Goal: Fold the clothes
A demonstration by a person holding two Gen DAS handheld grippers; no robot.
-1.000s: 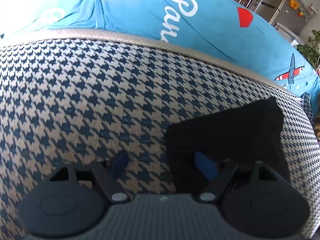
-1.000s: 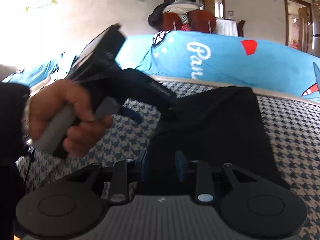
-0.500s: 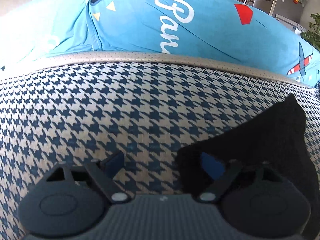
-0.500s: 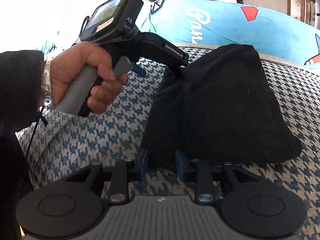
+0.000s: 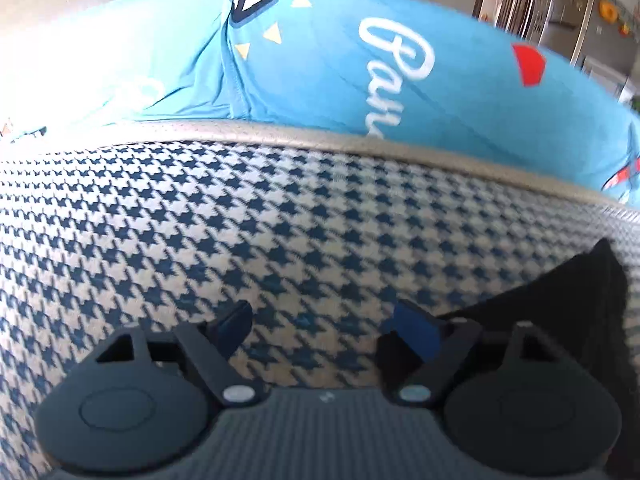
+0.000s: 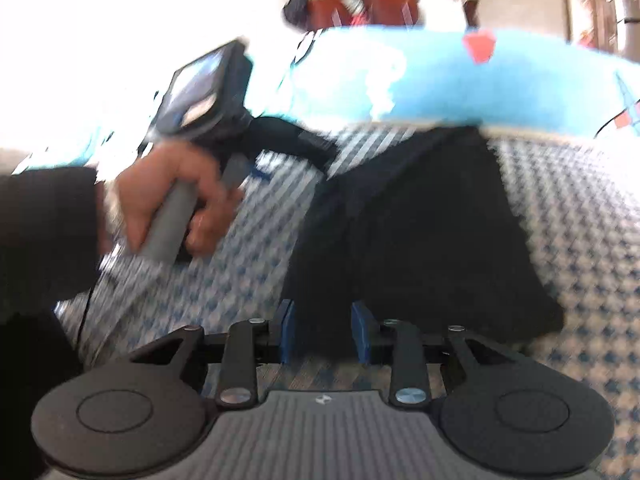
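Note:
A black garment [image 6: 420, 220] lies bunched on the blue-and-cream houndstooth surface [image 5: 200, 220]. My right gripper [image 6: 323, 328] has its blue pads set narrow, shut on the garment's near edge, which fills the gap between them. In the left wrist view only a corner of the black garment [image 5: 560, 300] shows, to the right of my left gripper [image 5: 322, 320]. The left jaws stand wide and are closing, with only patterned fabric between them. In the blurred right wrist view a hand [image 6: 168, 200] holds the left gripper's grey handle at the garment's far left corner.
A bright blue cover [image 5: 320, 60] with white script and a red shape rises behind the beige piped edge [image 5: 280, 136] of the surface. Brown chairs [image 6: 360, 4] with dark clothing stand farther back. A dark sleeve [image 6: 44, 216] fills the left of the right wrist view.
In the left wrist view the garment has slid right, out from under the right finger, and the view has tilted up. The right wrist view has shifted and gone blurred, the garment still between its pads.

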